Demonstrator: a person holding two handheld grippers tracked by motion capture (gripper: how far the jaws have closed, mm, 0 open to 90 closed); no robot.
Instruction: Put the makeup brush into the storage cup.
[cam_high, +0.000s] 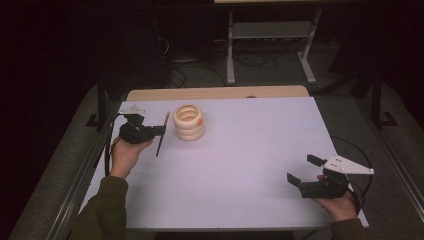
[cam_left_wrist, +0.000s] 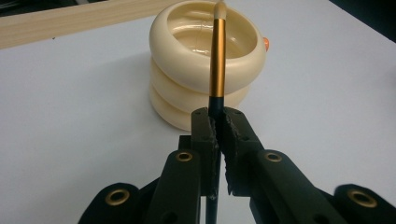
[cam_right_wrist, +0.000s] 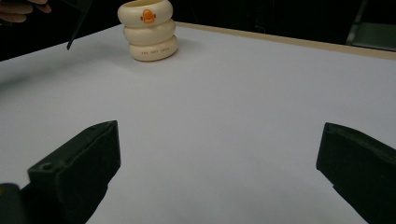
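A cream holder (cam_high: 189, 122) made of three stacked rings stands at the back left of the white table; an orange mark shows on its top ring (cam_right_wrist: 147, 16). My left gripper (cam_high: 162, 131) is shut on a thin brush (cam_left_wrist: 216, 60) with a gold ferrule, a pale tip and a dark handle. The brush points up and away, its tip in front of the holder's rim (cam_left_wrist: 208, 51) in the left gripper view. My right gripper (cam_high: 302, 170) rests at the front right of the table, its jaws spread wide with nothing between them (cam_right_wrist: 219, 163).
The white table top (cam_high: 250, 145) has a wooden strip (cam_high: 215, 93) along its far edge. Beyond it are a dark floor, cables and a metal stand's legs (cam_high: 230, 55). A cable loops off the table's right edge (cam_high: 357, 150).
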